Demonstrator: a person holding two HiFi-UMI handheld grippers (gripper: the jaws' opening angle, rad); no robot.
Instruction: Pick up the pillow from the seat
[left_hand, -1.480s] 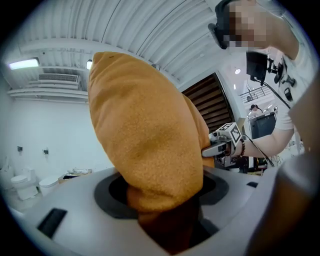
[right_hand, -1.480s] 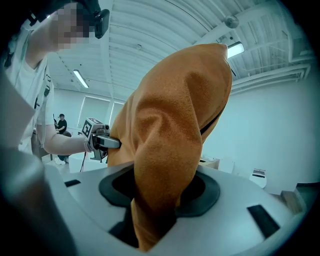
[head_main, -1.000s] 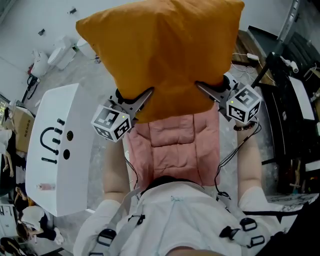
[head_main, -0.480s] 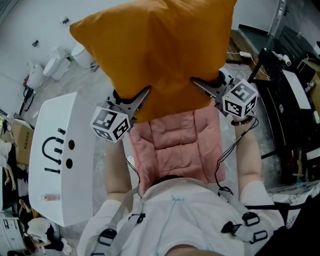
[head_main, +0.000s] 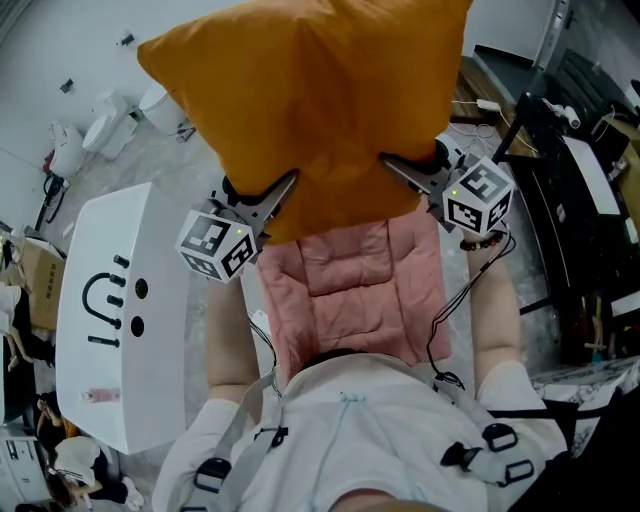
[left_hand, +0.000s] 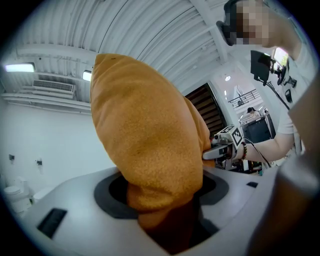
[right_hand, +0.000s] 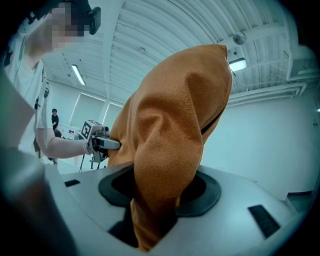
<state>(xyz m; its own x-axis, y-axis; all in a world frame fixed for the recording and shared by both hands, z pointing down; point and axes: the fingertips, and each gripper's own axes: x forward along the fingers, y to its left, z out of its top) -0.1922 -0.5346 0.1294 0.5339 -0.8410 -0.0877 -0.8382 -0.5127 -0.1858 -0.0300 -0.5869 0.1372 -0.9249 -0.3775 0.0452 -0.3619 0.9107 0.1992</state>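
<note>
A big orange pillow (head_main: 315, 100) hangs in the air above the pink padded seat (head_main: 345, 295), held up by both grippers. My left gripper (head_main: 285, 190) is shut on the pillow's lower left edge. My right gripper (head_main: 395, 168) is shut on its lower right edge. In the left gripper view the orange pillow (left_hand: 145, 135) bulges out of the jaws and fills the middle, with the other gripper (left_hand: 225, 147) behind it. The right gripper view shows the pillow (right_hand: 170, 150) pinched the same way, the left gripper (right_hand: 100, 140) beyond it.
A white table (head_main: 120, 310) with black marks stands left of the seat. Dark desks with cables and equipment (head_main: 580, 180) run along the right. White containers (head_main: 75, 140) sit on the floor at far left. The person's white shirt and harness straps (head_main: 350, 440) fill the bottom.
The pillow and both grippers have shifted slightly up and left in view; both grips stay the same.
</note>
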